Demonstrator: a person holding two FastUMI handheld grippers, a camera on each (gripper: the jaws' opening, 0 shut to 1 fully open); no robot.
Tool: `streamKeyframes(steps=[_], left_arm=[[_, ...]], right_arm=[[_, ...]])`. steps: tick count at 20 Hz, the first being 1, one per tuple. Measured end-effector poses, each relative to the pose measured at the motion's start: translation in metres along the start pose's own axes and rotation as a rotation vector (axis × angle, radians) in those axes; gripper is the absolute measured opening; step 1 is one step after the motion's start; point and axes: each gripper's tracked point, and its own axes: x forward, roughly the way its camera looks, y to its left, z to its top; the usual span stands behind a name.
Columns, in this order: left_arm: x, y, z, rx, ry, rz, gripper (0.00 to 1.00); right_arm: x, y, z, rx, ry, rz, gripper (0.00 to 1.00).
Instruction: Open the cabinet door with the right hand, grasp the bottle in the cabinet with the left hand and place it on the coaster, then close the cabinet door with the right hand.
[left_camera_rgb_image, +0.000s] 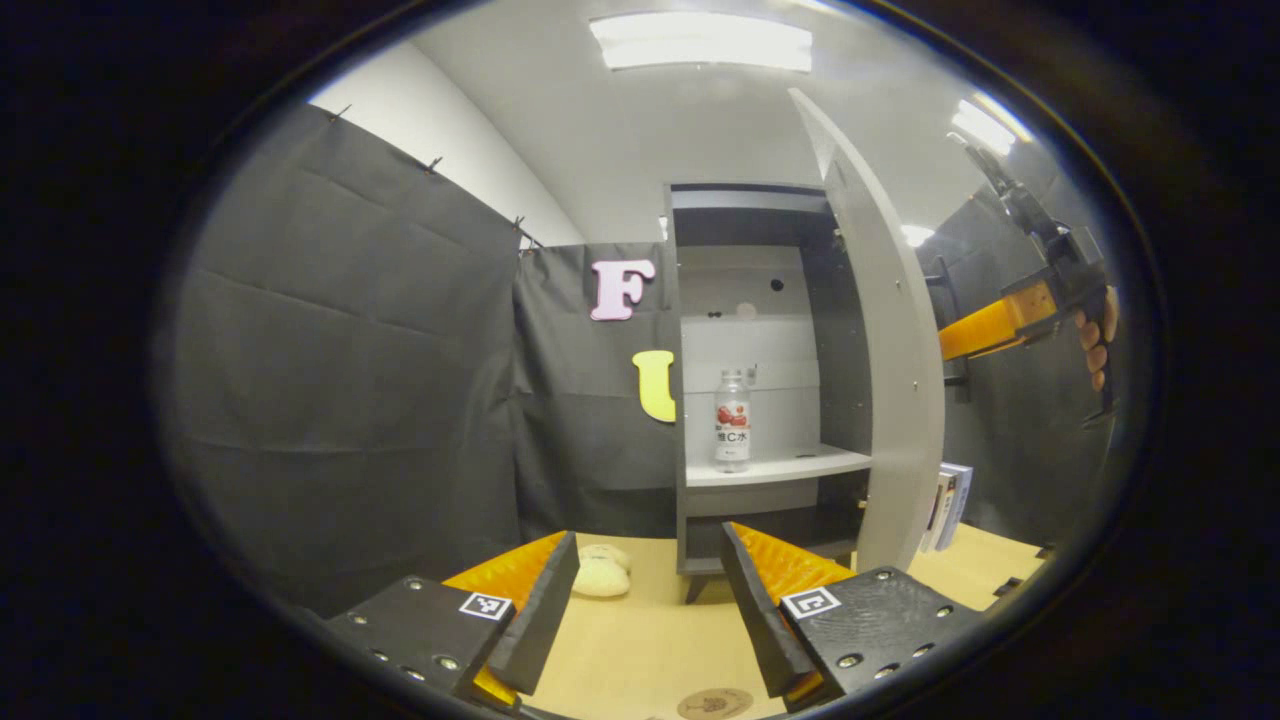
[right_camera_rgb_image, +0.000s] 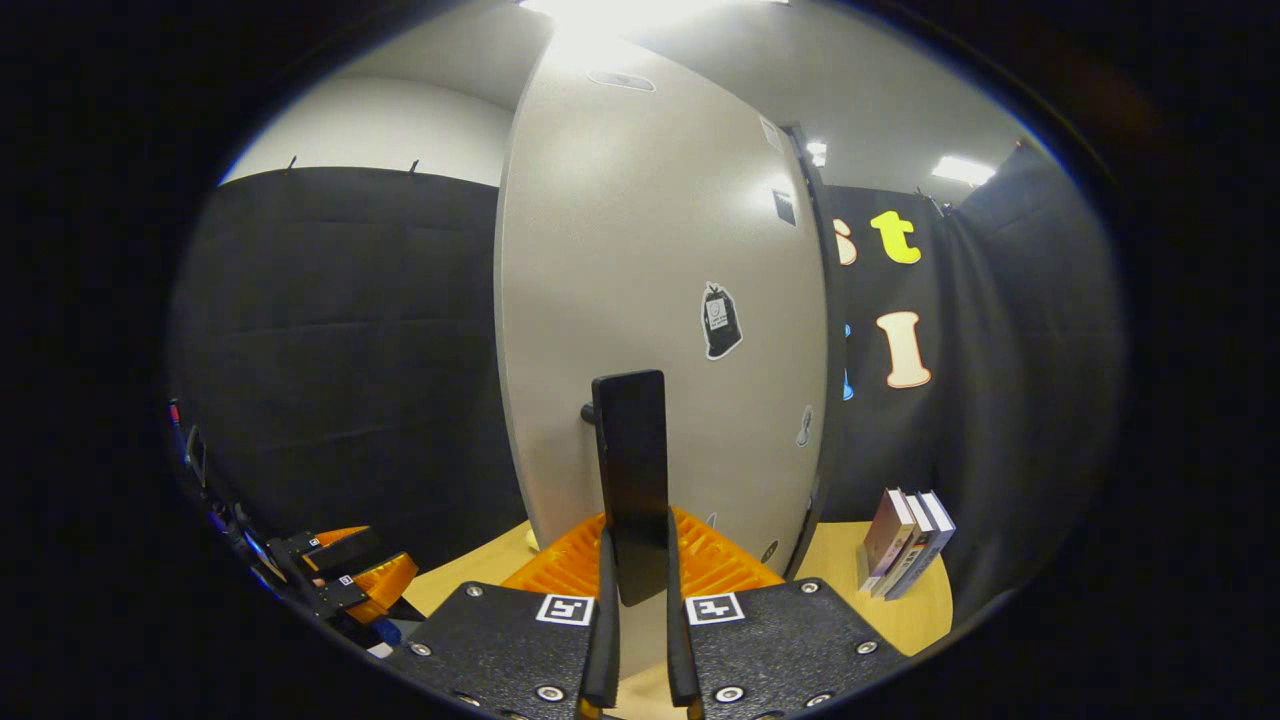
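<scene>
The right gripper (right_camera_rgb_image: 637, 640) was clenched on the door handle (right_camera_rgb_image: 630, 480), both fingers pressing its lower end, with the cabinet door (right_camera_rgb_image: 650, 300) swung open directly ahead. The left gripper (left_camera_rgb_image: 650, 610) was released, fingers spread wide. The bottle (left_camera_rgb_image: 732, 420) stood upright on the cabinet shelf (left_camera_rgb_image: 780, 466), ahead of and above it; the coaster (left_camera_rgb_image: 714, 703) lay just below its fingertips

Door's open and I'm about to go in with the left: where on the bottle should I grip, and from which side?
Grip the bottle at its labelled middle, straight in from the cabinet's open front. It stands upright on the shelf with free space either side, and the left gripper is already open facing it.
</scene>
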Motion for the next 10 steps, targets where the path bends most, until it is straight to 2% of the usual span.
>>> streamKeyframes(steps=[10], left_arm=[[0.000, -0.045, 0.002, 0.011, 0.005, -0.056, 0.82]], right_arm=[[-0.007, -0.020, 0.000, 0.001, -0.019, -0.069, 0.17]])
